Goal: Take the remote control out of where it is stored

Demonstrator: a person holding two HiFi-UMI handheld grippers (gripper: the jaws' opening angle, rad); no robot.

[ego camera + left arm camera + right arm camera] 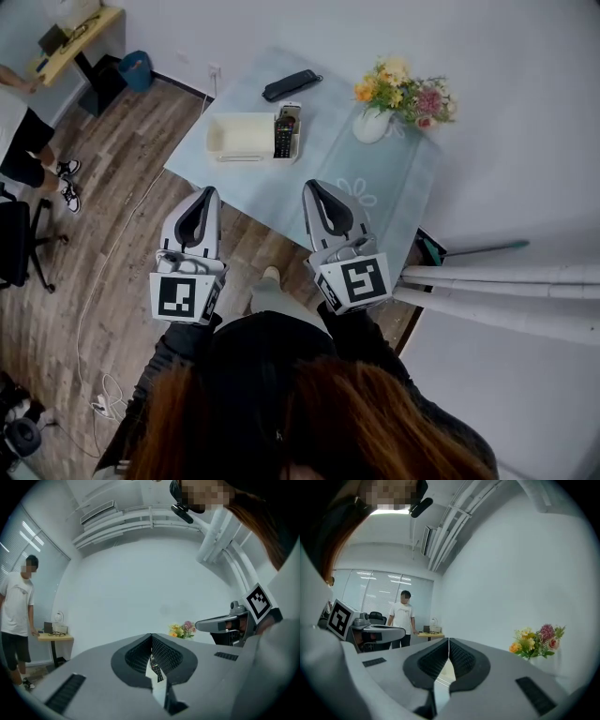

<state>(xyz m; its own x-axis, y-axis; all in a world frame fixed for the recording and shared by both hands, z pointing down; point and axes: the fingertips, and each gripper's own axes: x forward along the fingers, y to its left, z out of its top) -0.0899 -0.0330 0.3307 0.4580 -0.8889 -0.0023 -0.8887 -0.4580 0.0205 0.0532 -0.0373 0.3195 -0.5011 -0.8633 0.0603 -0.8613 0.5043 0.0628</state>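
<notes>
Head view: both tongs are held side by side at the near side of the tabletop [337, 150], pointing toward it, approx level w/ each other. Left tongs [208, 194] are closed tip to tip w/ nothing btwn them. Left gripper view shows the same, the tips meeting and only a narrow slit lower down. Right tongs [313, 187] are likewise closed & empty, and right gripper view shows its pads pressed together along their length.

Remote control [282, 138] sits in the right-end compartment of a white box [234, 136] on the tabletop's left half, well apart from both tongs. A lighter second remote [292, 114] is just beside it in the same compartment, on the far side. A dark oblong case [290, 84] lies on the cloth beyond the box, near the far edge. A white vase [372, 125] w/ flowers [403, 94] stands at far right.

On the wood floor at left are a person [19, 131], a black chair [17, 239] & a white cable [103, 281]. Further off are a small desk [80, 37] and a blue bin [137, 70].
</notes>
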